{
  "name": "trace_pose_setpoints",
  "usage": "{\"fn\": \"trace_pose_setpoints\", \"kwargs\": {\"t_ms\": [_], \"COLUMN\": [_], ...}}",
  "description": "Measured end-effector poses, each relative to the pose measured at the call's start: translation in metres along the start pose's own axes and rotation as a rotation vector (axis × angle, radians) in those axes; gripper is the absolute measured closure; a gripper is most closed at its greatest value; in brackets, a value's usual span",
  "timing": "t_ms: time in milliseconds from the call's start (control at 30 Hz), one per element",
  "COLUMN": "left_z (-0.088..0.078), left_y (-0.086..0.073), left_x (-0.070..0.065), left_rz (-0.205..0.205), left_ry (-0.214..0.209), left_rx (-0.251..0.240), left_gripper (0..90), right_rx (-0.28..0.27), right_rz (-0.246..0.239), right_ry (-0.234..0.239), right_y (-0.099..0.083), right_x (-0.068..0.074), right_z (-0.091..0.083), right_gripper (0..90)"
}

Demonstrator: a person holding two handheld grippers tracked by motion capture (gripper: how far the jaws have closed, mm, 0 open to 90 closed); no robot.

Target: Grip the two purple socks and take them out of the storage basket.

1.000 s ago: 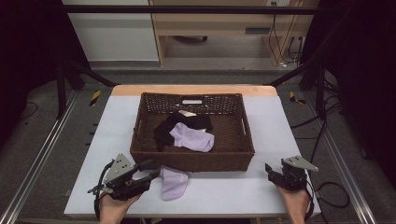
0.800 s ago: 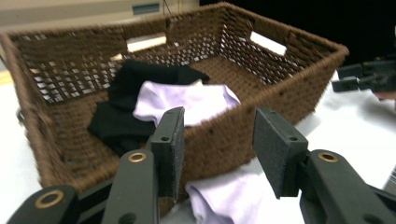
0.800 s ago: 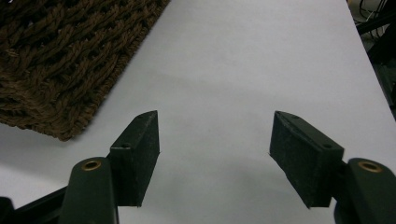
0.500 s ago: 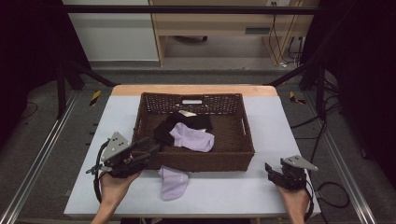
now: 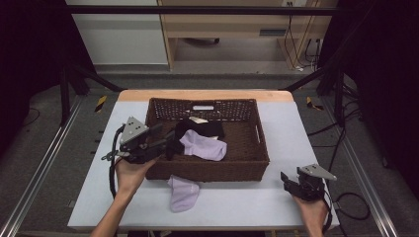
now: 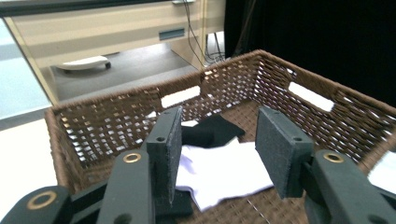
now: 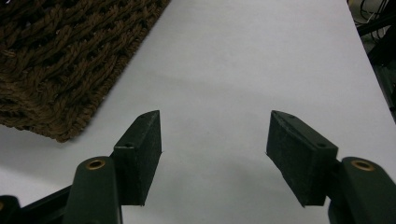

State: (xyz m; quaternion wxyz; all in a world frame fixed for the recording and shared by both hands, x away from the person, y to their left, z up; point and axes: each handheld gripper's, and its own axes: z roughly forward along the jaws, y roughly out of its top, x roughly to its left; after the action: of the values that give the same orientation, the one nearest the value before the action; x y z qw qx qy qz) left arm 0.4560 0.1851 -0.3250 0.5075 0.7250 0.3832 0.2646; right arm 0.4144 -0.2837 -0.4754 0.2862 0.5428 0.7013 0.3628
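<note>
A brown wicker basket (image 5: 212, 170) stands mid-table and holds a lilac sock (image 5: 205, 147) lying over a black sock (image 5: 202, 129). A second lilac sock (image 5: 184, 193) lies on the white table in front of the basket. My left gripper (image 5: 170, 143) hovers over the basket's left rim, pointing in. Its jaws are open and have just been opening, with nothing between them. Past my left gripper (image 6: 217, 135) lie the lilac sock (image 6: 224, 172) and the black sock (image 6: 210, 133). My right gripper (image 5: 285, 178) rests open and empty at the front right.
A small white tag (image 5: 198, 120) lies at the basket's back wall. The right gripper (image 7: 212, 140) looks over bare white table (image 7: 233, 70), with the basket's corner (image 7: 56, 60) off to its left. Metal rails run along both sides of the table.
My left gripper rose from beside the sock on the table and moved back to the basket's left rim. That sock stays on the table. The right gripper has not moved.
</note>
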Motion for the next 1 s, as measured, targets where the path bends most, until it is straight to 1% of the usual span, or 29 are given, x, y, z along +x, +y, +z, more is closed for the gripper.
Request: {"fn": "trace_pose_setpoints", "kwargs": {"t_ms": [167,267,467,533,567,633,733,767,833,900,933,967,1000], "left_z": [0.015,0.025,0.046,0.051,0.054,0.059,0.069,0.073,0.081,0.089,0.093,0.096,0.1], "left_y": [0.009,0.01,0.009,0.011,0.011,0.01,0.008,0.008,0.007,0.006,0.005,0.003,0.002], "left_x": [0.003,0.004,0.007,0.008,0.008,0.008,0.008,0.008,0.008,0.008,0.008,0.008,0.009], "left_rz": [0.009,0.002,-0.011,-0.017,-0.016,0.004,0.008,0.006,0.018,0.031,0.039,0.041,0.032], "left_ry": [0.013,0.006,0.031,0.028,0.027,0.034,0.039,0.035,0.041,0.056,0.07,0.074,0.072], "left_rx": [-0.008,-0.005,0.005,0.013,0.006,0.003,0.008,0.014,0.028,0.04,0.048,0.059,0.066], "left_gripper": [49.6,49.7,49.7,49.6,49.3,49.1,48.3,48.3,48.1,47.8,47.6,47.6,47.6], "right_rx": [0.002,0.0,0.0,0.001,0.001,0.0,0.002,0.002,0.002,0.002,0.002,0.002,0.001], "right_rz": [-0.002,-0.001,-0.004,-0.004,-0.003,-0.004,-0.004,-0.005,-0.007,-0.006,-0.008,-0.005,-0.005], "right_ry": [0.001,-0.001,-0.001,-0.001,0.0,0.0,0.002,0.003,0.004,0.003,0.003,0.002,0.003], "right_y": [0.0,0.0,0.0,0.0,0.0,0.0,0.0,0.0,0.0,0.0,0.0,0.0,0.0], "right_x": [0.0,0.0,0.0,0.0,0.0,-0.001,-0.001,-0.001,0.0,0.0,-0.001,-0.001,-0.001], "right_z": [0.0,0.0,0.0,0.0,0.0,0.0,0.0,0.0,0.0,0.0,0.0,0.0,0.0], "right_gripper": [35.8,35.8,35.9,36.0,36.0,35.9,36.0,36.0,36.1,36.1,36.1,36.2,36.1]}}
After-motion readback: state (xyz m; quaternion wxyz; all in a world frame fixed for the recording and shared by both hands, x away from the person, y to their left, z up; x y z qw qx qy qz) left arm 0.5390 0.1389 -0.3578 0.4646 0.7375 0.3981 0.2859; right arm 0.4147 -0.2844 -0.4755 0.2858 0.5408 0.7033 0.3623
